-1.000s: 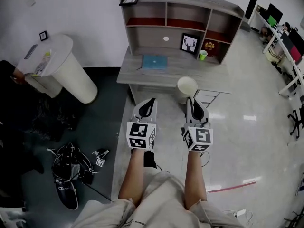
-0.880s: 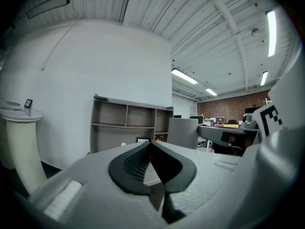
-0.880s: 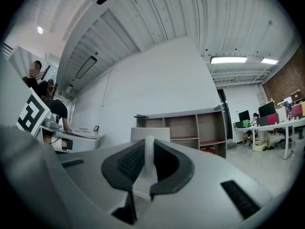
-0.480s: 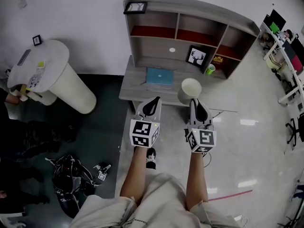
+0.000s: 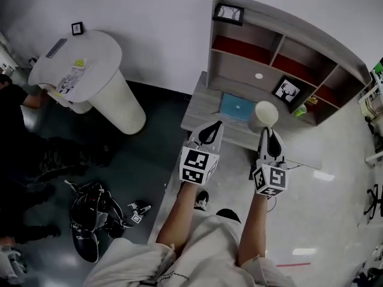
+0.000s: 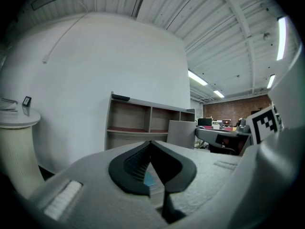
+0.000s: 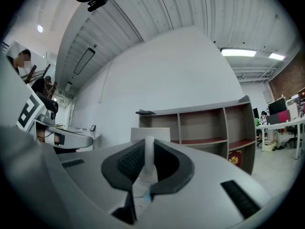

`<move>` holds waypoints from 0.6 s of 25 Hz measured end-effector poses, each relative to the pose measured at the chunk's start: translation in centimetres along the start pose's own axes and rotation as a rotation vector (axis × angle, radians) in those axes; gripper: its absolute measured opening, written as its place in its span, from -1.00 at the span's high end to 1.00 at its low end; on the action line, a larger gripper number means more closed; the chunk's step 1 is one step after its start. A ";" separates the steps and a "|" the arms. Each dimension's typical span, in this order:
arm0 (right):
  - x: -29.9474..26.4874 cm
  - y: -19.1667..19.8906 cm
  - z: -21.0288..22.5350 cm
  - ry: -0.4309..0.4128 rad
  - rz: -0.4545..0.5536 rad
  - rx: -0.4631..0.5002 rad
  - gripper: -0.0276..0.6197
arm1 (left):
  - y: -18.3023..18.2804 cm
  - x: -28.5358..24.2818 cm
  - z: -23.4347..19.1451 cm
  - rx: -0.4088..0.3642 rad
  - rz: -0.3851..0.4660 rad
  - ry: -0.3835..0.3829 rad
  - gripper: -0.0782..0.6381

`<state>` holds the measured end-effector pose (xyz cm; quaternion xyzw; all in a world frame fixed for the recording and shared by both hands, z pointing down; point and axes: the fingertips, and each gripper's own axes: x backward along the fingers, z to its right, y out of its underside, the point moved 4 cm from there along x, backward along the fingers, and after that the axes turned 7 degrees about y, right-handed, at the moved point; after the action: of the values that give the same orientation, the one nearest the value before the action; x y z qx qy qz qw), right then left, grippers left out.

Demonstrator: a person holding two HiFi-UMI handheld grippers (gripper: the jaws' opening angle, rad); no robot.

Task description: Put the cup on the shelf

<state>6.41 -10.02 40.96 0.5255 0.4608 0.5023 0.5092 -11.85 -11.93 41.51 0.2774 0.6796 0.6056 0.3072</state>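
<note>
In the head view my right gripper (image 5: 267, 130) is shut on the rim of a white cup (image 5: 264, 113). It holds the cup upright over the grey desk (image 5: 203, 109), in front of the shelf unit (image 5: 281, 46). The right gripper view shows the cup's wall (image 7: 149, 149) pinched between the black pads, with the shelf unit (image 7: 209, 128) beyond. My left gripper (image 5: 213, 125) hangs beside it over the desk's front edge, shut and empty. In the left gripper view the left gripper (image 6: 151, 144) has its tips touching, and the cup (image 6: 181, 133) shows to the right.
On the desk lie a blue book (image 5: 236, 107), a deer picture (image 5: 287, 90) and a small green cup (image 5: 299, 110). A small frame (image 5: 228, 14) stands on the shelf unit's top. A white round pedestal table (image 5: 96, 76) stands to the left. Bags and cables (image 5: 90, 214) lie on the dark floor.
Both grippers have moved forward toward the desk, and the cup now hangs over its surface. The head view has swung, so the shelf unit sits further right.
</note>
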 end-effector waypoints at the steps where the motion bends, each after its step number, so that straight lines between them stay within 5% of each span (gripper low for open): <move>1: -0.4 0.2 -0.4 -0.002 0.000 0.000 0.78 | 0.1 0.1 -0.7 0.005 0.002 -0.006 0.75; 15: -4.3 2.1 0.6 0.039 -0.030 0.003 0.78 | 1.1 -3.5 -3.6 0.026 -0.006 0.025 0.76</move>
<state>6.61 -14.45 42.84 0.5094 0.4790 0.5041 0.5070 -12.22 -16.76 43.17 0.2717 0.6920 0.5992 0.2970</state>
